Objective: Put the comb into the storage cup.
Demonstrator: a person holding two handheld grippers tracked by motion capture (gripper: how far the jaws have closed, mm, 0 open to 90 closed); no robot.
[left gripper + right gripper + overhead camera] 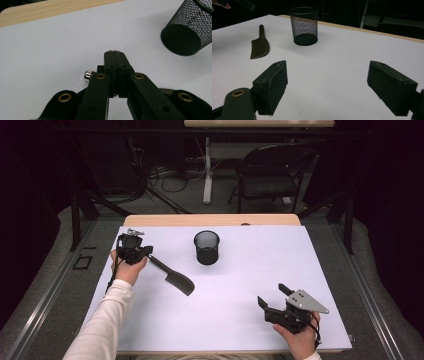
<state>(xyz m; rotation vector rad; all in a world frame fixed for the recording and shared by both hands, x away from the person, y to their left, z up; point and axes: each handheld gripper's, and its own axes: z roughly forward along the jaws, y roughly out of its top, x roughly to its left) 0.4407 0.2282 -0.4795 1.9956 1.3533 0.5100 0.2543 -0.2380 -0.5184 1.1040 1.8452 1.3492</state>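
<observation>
My left tool (141,251) sat at the far left of the desk (250,285), jaws closed down on the handle end of the black spatula (172,277). In the left gripper view the two pads (110,65) met with barely a seam between them, and a small silver stud (88,74) stuck out just left of them. The grip itself wasn't clear from that view; the high view showed the handle running straight into the jaws. The spatula's blade lay flat on the white desk surface, angled toward the near right, handle pointing back to my left hand (129,270).

The black mesh cup (206,247) stood upright at centre-far, near the spatula but apart from it.

My right tool (271,301) was at the near right, well apart from both, jaws wide open, nothing between the pads (273,85). It pointed toward the cup and the spatula.
</observation>
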